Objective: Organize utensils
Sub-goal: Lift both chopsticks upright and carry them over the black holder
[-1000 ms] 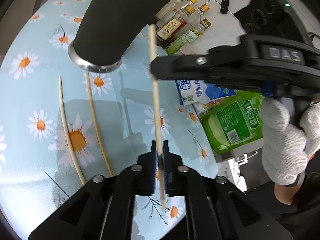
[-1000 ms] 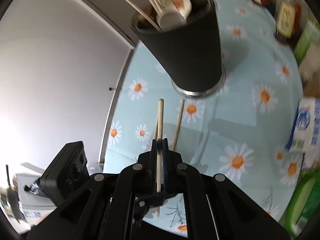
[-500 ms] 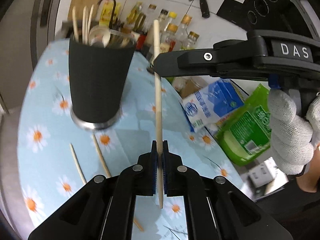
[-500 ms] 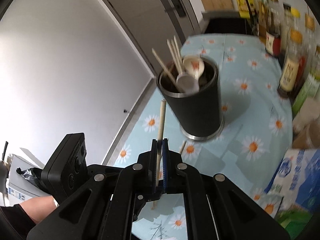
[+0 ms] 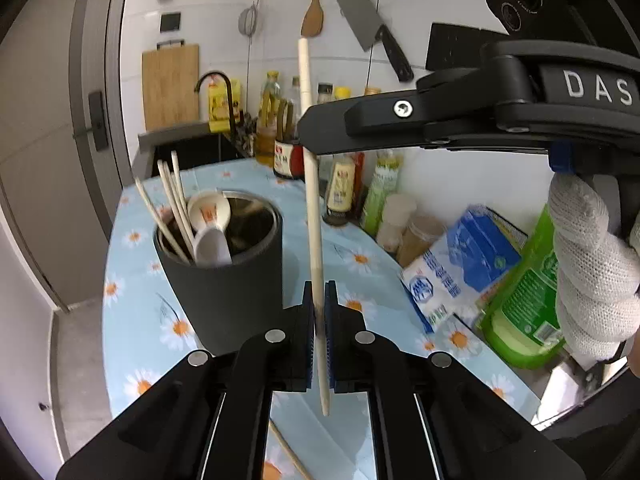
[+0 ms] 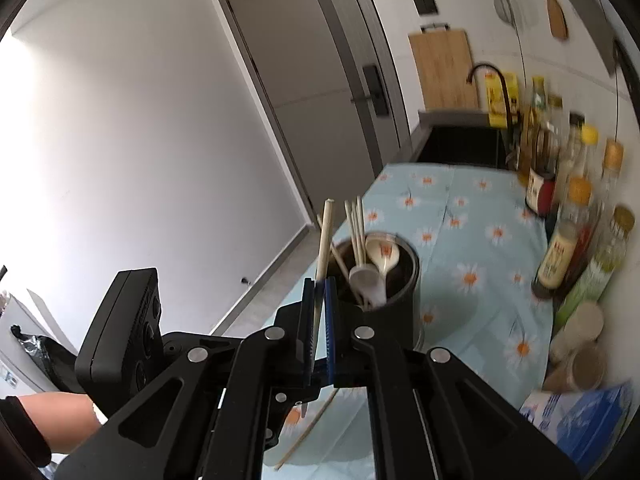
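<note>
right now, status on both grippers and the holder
Left gripper shut on chopstick. Right gripper shut on another chopstick. Utensil holder upright, mouth unobstructed.

The bottles [image 6: 576, 216] are blurred, their labels unreadable; the loose chopstick [image 5: 286, 450] is mostly hidden.

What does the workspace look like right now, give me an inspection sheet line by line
Surface: daisy-print tablecloth, light blue.
Job's things: black utensil holder upright, holding chopsticks and white spoons; one loose chopstick lying on the cloth near the camera.
Clutter: sauce and oil bottles along the wall side, blue bag, green bag.
Grippers: left claw shut on a chopstick; right claw shut on another chopstick; both chopsticks stand roughly upright.
Cables: nothing seen.
Surroundings: grey door, cutting board, cleaver and wooden spatula on the wall, sink faucet.
</note>
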Available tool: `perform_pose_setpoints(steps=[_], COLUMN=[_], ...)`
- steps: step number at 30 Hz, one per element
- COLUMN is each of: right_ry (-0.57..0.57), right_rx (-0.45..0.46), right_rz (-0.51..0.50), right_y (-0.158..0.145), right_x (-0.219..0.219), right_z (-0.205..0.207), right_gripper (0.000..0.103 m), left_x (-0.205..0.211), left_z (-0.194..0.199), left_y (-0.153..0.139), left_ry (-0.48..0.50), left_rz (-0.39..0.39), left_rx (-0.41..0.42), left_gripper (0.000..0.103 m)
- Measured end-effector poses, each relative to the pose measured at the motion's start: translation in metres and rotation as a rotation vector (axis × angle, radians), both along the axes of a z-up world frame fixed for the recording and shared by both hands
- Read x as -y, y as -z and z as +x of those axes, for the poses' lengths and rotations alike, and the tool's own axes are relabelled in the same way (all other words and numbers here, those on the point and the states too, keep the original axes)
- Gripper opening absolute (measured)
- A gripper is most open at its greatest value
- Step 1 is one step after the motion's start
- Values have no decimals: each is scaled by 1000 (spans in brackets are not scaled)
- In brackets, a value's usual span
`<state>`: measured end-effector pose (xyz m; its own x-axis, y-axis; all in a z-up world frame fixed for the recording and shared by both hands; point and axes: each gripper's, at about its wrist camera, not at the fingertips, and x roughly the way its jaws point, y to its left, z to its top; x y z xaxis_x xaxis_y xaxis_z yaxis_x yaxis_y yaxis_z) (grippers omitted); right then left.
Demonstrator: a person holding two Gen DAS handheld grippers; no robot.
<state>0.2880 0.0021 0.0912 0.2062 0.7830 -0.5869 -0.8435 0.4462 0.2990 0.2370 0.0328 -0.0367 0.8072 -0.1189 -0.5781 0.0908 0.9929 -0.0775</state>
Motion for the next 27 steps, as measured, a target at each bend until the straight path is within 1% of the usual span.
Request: perform_pose_setpoints(steps=[2,6,8,10,11,13,15,21,24,27], right_ry=[-4,0,-1,5,4,7,18,26,28,23], right_rx=[9,25,34,30,19,9,37,17,-31,-52], right_rz=[25,67,97,125,139,152,162,185,201,207], right_y=[-8,-25,-36,-46,-50,-57,-64,-74,-74,-74], right_x=[-2,-4,-5,-6,-6,-7,-8,-9,-9,-11], right_z=[4,14,20,27,30,34,35,43,54,59], right_gripper=[6,6,6,7,7,7,7,7,8,8], left_x=[-2,-5,-6,-8,-7,0,3,2,-1,-5], left_z=[3,8,12,16,17,18,20,30,34,38], left_y=[-7,-25,-36,-47,-52,-61,-67,-71,-72,-72], left_ry=[-4,-7,-7,-6,1,22,28,15,0,-14], left_rz=[11,60,91,107,120,171,197,184,181,183], left_rx=[22,71,107,140,155,192,210,226,229,228], left_gripper=[4,4,4,4,3,3,3,3,3,3])
